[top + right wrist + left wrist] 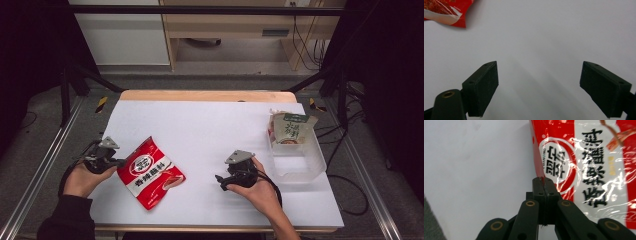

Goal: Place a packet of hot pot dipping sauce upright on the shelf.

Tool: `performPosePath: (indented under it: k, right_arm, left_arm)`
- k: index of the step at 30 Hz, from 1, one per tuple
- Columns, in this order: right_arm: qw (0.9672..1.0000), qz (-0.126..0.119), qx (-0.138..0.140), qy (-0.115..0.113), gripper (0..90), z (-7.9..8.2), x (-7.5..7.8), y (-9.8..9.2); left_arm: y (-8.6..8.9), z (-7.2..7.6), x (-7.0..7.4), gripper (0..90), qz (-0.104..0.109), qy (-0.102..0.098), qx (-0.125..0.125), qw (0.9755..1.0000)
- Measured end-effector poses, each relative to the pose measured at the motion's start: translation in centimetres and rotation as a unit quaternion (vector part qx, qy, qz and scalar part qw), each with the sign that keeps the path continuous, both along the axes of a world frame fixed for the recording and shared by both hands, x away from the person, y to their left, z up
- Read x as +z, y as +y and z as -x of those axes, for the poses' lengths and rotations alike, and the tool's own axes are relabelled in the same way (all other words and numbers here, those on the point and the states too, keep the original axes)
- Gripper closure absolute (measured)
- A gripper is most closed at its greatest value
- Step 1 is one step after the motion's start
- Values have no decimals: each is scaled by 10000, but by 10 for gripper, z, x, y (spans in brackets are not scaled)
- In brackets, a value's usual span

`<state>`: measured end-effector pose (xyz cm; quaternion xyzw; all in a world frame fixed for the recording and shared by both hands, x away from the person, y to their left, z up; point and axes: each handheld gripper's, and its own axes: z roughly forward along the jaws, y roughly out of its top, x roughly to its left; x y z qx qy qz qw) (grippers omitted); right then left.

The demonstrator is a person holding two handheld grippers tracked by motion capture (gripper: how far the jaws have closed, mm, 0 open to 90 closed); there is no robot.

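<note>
Jaws of my left gripper (544, 181) are pressed together on the upper left edge of the red snack bag (151, 172) (white Chinese lettering across its front), which lies tilted on the white table (210, 125) at its near-left part. My right gripper (220, 181) rests mid-table in my hand, well apart from the bag — jaws spread wide, nothing between them. At the far right stands a clear plastic bin (298, 161) holding a green-labelled packet (288, 128).

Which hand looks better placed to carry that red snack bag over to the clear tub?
Left, probably. The left tongs are already shut on the red snack bag at its edge, while the right tongs gape open over bare table, though nearer the clear tub.
</note>
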<state>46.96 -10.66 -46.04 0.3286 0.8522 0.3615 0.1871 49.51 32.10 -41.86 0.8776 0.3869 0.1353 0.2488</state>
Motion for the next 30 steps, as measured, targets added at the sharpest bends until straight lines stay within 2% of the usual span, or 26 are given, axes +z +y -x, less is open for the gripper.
performPosePath:
  k: [2,5,14,15,18,19,20,22,24,27,30]
  right_arm:
    - [10000,59,32,-37,160,0,2,0]
    - [10000,47,24,-69,162,1,4,1]
    - [9997,159,127,-161,170,-3,15,6]
    - [9996,154,143,-166,174,-3,16,6]
    - [9995,196,173,-192,178,-5,19,7]
    - [9993,204,215,-213,184,-6,22,8]
    - [9993,199,202,-234,186,-6,24,9]
    - [9993,187,211,-263,194,-7,27,10]
    - [9992,194,224,-262,214,-8,28,10]
    - [9989,209,304,-281,231,-11,31,11]
    - [9990,194,289,-275,232,-13,33,11]
  left_arm:
    - [-12,-5,7,900,-11,-86,-191,9998]
    - [-19,-8,10,900,-15,-126,-240,9996]
    - [-46,-26,16,900,-334,-191,-517,9979]
    - [-54,-29,18,900,-388,-211,-643,9970]
    - [-62,-31,22,900,-446,-230,-734,9960]
    - [-71,-33,25,900,-510,-239,-856,9947]
    - [-71,-33,25,900,-510,-239,-856,9947]
    - [-82,-35,27,900,-604,-245,-991,9929]
    - [-85,-35,27,900,-586,-247,-1014,9928]
    - [-97,-33,28,900,-632,-290,-1134,9911]
    - [-101,-32,31,900,-633,-336,-1179,9904]
